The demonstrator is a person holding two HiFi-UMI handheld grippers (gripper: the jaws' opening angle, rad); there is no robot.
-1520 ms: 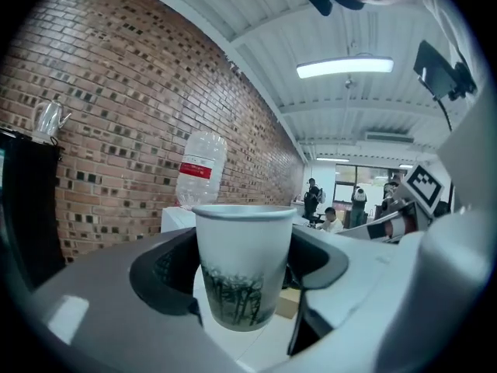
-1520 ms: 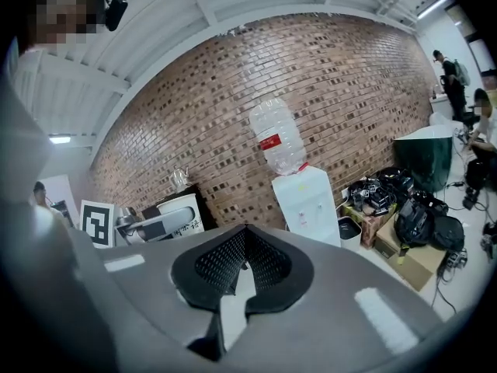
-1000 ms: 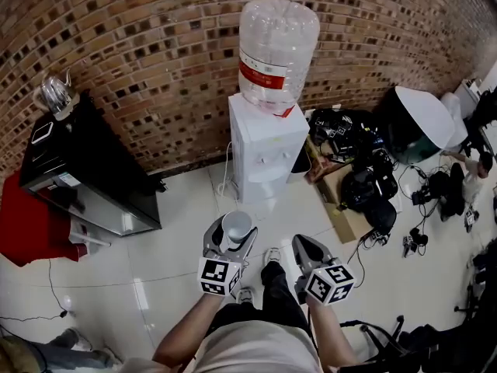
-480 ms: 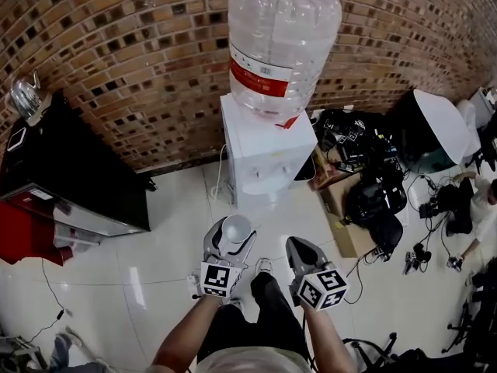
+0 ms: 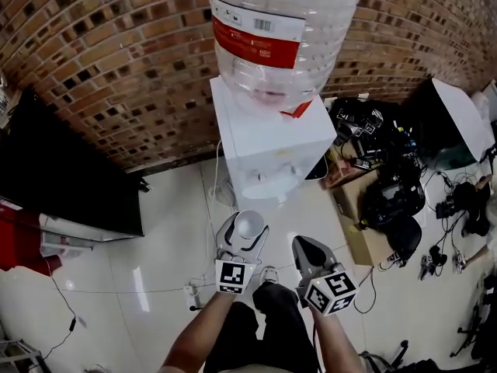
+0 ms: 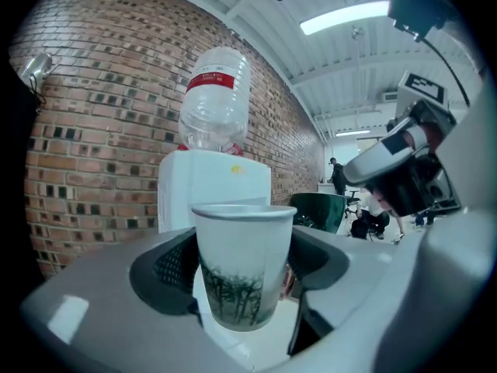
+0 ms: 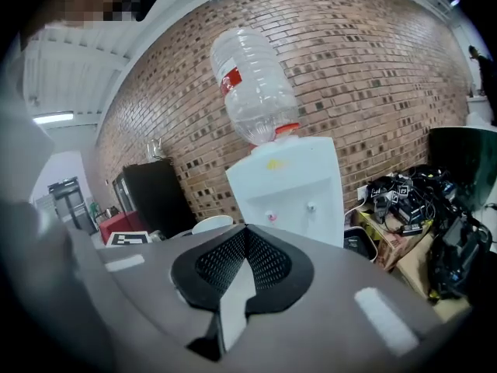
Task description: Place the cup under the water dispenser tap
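Note:
A white paper cup (image 6: 242,266) with a dark tree print stands upright between the jaws of my left gripper (image 6: 242,286), which is shut on it. From the head view the cup (image 5: 249,224) and left gripper (image 5: 245,238) hover over the floor a short way in front of the white water dispenser (image 5: 264,138). A large clear bottle (image 5: 279,22) with a red label sits on the dispenser. The two taps (image 7: 271,217) show in its front recess. My right gripper (image 5: 309,249) hangs beside the left, jaws shut and empty (image 7: 247,235).
A black cabinet (image 5: 62,177) stands against the brick wall at left, with something red (image 5: 15,243) beside it. Black bags, cables and a cardboard box (image 5: 365,228) crowd the floor right of the dispenser. A white cable (image 5: 213,193) trails by the dispenser's left foot.
Both grippers have sunk and moved toward the dispenser, which now looms larger in the head view. The cup stays held in the left gripper; the right stays shut.

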